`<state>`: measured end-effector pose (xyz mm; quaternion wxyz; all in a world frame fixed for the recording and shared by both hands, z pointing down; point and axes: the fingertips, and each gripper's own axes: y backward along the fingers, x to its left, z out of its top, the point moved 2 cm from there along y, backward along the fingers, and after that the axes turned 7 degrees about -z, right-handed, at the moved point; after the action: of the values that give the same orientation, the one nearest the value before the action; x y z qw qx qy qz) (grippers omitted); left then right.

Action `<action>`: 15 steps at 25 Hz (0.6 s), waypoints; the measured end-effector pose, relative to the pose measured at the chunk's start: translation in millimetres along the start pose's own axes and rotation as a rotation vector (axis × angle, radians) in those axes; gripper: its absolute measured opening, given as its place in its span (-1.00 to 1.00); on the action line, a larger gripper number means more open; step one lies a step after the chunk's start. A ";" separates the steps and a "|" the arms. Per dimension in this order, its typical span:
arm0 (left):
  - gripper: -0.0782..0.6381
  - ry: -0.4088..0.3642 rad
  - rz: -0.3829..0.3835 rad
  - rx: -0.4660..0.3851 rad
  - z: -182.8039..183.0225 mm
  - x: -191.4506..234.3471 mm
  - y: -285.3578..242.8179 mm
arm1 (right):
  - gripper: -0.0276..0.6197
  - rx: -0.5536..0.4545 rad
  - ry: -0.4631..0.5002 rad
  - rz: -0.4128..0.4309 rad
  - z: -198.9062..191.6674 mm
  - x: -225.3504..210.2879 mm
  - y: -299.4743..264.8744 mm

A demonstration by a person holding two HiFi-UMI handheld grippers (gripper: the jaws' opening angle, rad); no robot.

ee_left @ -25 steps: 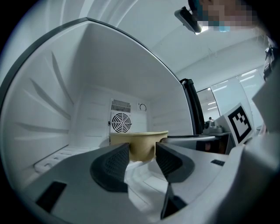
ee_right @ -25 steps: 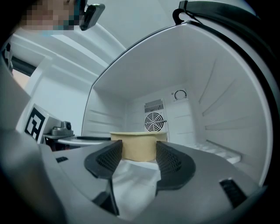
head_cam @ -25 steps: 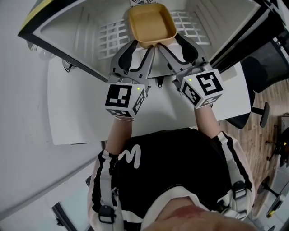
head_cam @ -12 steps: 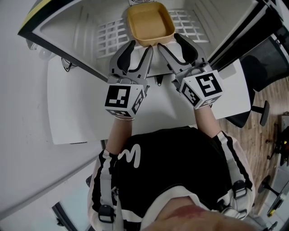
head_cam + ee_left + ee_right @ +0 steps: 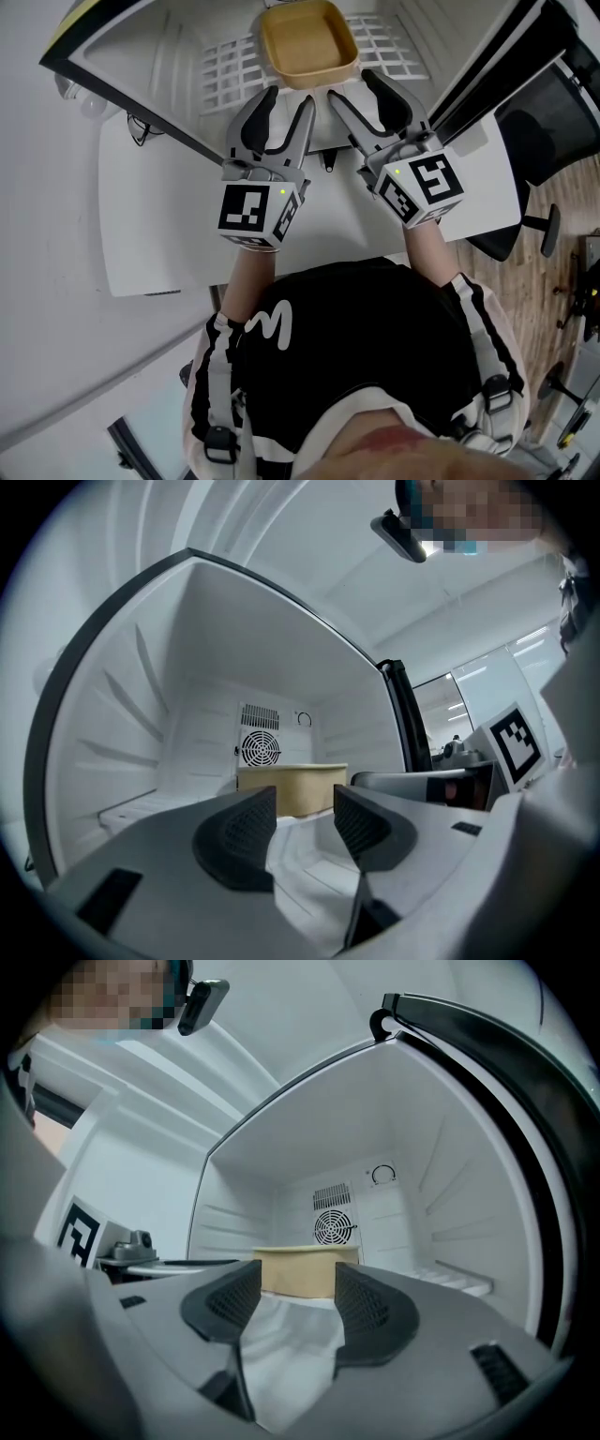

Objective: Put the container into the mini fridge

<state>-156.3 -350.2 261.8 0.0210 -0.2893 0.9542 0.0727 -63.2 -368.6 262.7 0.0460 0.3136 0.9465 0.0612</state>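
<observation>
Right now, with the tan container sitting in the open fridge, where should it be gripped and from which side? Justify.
Grip the container's near wall, one jaw inside and one outside, coming from the fridge's open front. It sits upright and open-topped; fridge walls block other sides.

A white table (image 5: 141,234) stands on a wood-plank floor (image 5: 567,211), with a black office chair (image 5: 553,122) beside it.

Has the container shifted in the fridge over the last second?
No. The container sits at the same spot against the wire shelf as before.
</observation>
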 end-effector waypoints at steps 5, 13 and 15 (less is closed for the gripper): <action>-0.24 0.003 -0.006 0.005 -1.8 -6.0 8.3 | -0.13 -0.004 -0.002 0.004 0.9 6.8 7.9; -0.24 -0.004 -0.026 0.003 -2.8 -15.2 20.2 | -0.13 -0.008 -0.003 0.014 -1.3 17.8 21.5; -0.24 -0.009 -0.032 0.002 -3.9 -17.6 23.3 | -0.13 -0.005 -0.006 0.016 -3.2 19.7 24.8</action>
<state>-154.6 -322.0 270.1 0.0267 -0.3044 0.9494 0.0727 -64.7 -337.4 268.5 0.0491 0.3212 0.9436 0.0631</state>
